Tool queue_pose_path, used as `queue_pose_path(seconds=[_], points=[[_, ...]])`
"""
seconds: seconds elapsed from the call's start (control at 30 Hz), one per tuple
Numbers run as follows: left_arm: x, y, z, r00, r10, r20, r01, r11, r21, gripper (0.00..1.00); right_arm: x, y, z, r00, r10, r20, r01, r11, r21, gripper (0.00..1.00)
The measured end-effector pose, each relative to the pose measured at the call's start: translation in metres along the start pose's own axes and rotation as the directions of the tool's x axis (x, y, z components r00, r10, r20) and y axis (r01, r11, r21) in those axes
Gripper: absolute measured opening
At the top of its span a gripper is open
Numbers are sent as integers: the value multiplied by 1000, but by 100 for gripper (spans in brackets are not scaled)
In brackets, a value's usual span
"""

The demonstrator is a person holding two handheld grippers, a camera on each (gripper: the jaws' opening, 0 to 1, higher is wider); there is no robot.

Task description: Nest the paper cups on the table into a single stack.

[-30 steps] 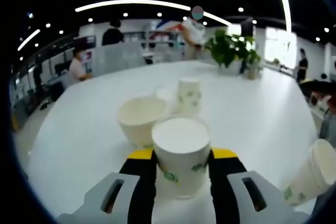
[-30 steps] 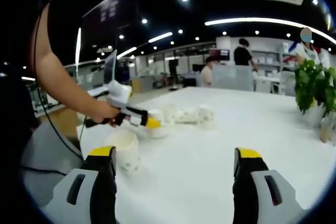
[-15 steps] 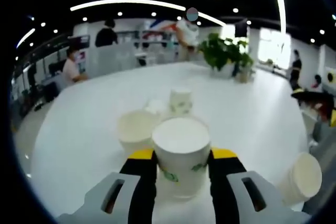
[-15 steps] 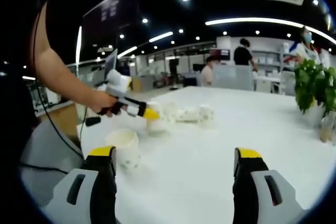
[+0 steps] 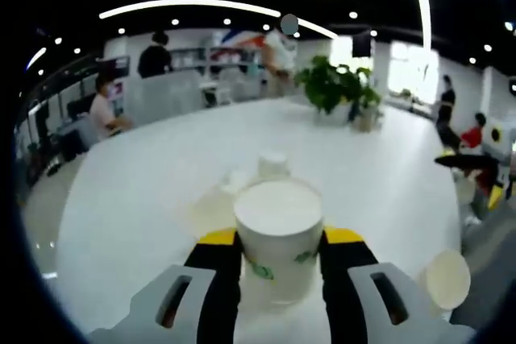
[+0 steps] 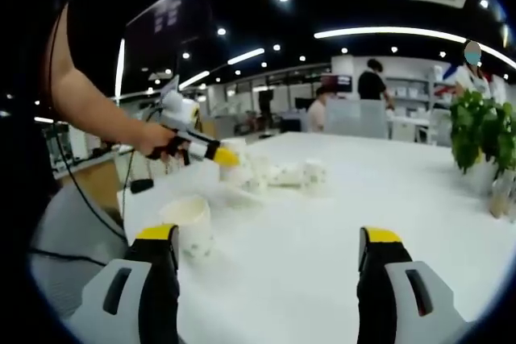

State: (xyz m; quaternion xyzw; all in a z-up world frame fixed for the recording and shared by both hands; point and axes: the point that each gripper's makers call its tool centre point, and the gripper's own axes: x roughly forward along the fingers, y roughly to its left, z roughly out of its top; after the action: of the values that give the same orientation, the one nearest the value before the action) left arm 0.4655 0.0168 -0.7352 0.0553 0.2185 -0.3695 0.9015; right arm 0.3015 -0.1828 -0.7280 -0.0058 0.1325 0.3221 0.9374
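My left gripper [image 5: 279,239] is shut on an upright white paper cup [image 5: 278,227] with green print, held above the white table [image 5: 137,183]. Below and beyond it lie a blurred open cup [image 5: 211,209] and an upside-down cup [image 5: 272,165]. Another cup [image 5: 446,279] stands at the lower right. In the right gripper view, a hand holds the left gripper [image 6: 211,153] in the air with its cup [image 6: 234,159] over a cluster of cups [image 6: 290,173]. A lone cup [image 6: 187,223] stands beside the left jaw of my right gripper [image 6: 270,259], which is open with nothing in it.
A potted plant [image 6: 480,138] stands at the table's far right, also seen as a plant [image 5: 334,86] at the back. People sit and stand beyond the table's far edge. A broad bare stretch of table [image 6: 387,199] lies ahead of the right gripper.
The left gripper has risen with its cup, so the cups below look smaller and lower. In the right gripper view it moved up and a little right. The right gripper stayed still.
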Motion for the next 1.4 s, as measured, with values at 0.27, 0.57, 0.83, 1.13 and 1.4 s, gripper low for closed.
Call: queue_pose_path(seconds=[0.27, 0.57, 0.83, 1.13, 1.4], points=[[-2, 3, 20, 1000, -29, -4, 29, 1000, -3, 37, 1, 1, 3, 1000, 4, 11, -4, 1000, 3, 90], [-8, 11, 34, 1000, -15, 6, 15, 1000, 27, 37, 0, 2, 1, 1000, 4, 10, -4, 1000, 10, 90], [-12, 12, 44, 1000, -11, 6, 11, 999, 36, 37, -2, 3, 1, 1000, 3, 10, -3, 1000, 8, 89], [-16, 12, 55, 1000, -6, 12, 5, 999, 37, 37, -3, 4, 3, 1000, 7, 19, -7, 1000, 3, 89], [-19, 15, 68, 1000, -11, 6, 10, 998, 54, 37, -4, 4, 3, 1000, 6, 24, -6, 1000, 3, 88]])
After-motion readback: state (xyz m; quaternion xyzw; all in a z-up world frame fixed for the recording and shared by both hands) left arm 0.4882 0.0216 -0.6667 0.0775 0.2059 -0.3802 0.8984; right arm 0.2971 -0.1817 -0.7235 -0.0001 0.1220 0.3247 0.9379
